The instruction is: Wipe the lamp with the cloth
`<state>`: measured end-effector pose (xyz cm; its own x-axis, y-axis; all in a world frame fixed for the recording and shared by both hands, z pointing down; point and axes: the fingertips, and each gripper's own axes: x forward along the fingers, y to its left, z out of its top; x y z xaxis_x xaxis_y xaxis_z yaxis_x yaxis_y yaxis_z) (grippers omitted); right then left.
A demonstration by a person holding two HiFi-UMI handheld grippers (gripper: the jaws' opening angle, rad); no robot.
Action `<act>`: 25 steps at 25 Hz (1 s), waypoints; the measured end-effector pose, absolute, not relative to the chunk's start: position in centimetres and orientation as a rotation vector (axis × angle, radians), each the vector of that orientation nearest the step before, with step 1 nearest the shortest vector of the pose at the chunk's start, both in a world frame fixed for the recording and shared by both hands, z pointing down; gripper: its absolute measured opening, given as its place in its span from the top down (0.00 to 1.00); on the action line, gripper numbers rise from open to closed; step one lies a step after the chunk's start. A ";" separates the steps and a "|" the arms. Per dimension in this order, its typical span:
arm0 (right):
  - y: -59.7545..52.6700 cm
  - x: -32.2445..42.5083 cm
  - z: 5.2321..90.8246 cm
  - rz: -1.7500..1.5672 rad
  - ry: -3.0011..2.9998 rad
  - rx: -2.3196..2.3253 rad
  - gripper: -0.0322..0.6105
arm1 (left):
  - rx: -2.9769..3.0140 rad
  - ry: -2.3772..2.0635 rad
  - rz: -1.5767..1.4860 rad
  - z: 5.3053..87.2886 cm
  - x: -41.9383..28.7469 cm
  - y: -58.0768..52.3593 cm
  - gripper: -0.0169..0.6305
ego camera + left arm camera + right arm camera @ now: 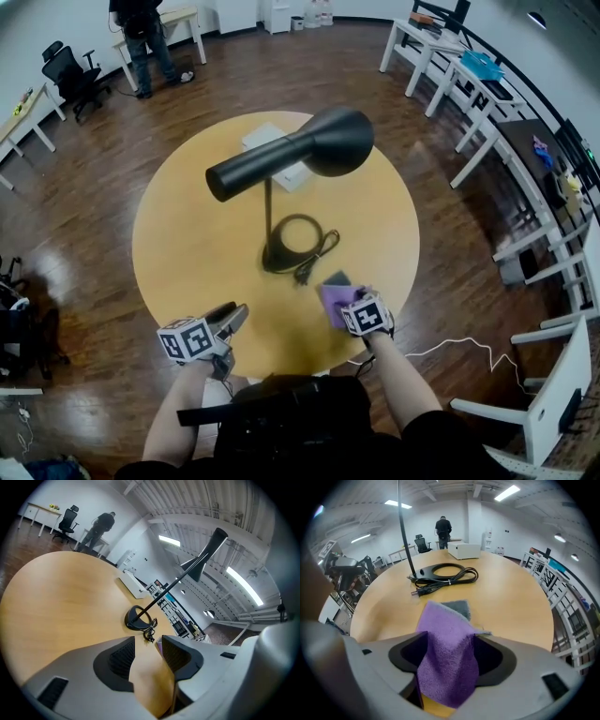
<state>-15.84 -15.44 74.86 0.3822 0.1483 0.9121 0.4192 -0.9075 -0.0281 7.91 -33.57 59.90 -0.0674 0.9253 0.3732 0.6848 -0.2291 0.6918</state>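
A black desk lamp stands mid-table, its base (284, 251) ringed by a coiled cord (445, 576) and its cone head (330, 141) leaning over the table. The purple cloth (446, 656) hangs between the wide jaws of my right gripper (450, 639), with a gap at the left pad; its far end rests on the table on a small grey piece (457, 607). In the head view the cloth (336, 298) lies just right of the lamp's base. My left gripper (230, 319) hovers near the table's front edge, open and empty, pointing toward the base (136, 618).
The round wooden table (187, 244) carries a white box (272, 150) behind the lamp. A person (141, 37) stands at a desk far back left. White desks (487, 103) line the right side; an office chair (70, 75) sits at the left.
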 end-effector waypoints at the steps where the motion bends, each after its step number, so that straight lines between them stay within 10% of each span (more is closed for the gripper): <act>1: -15.6 -15.7 74.8 -1.547 -0.487 -2.393 0.47 | 1.910 1.735 1.181 59.8 7.9 -33.4 0.70; 5: -16.4 -15.1 74.7 -1.576 -0.427 -2.444 0.75 | 1.856 1.745 1.148 58.9 7.2 -32.7 0.70; 25: -16.7 -4.1 41.2 -0.404 -0.412 -3.127 0.79 | 1.687 1.899 0.887 52.4 11.1 -31.3 0.70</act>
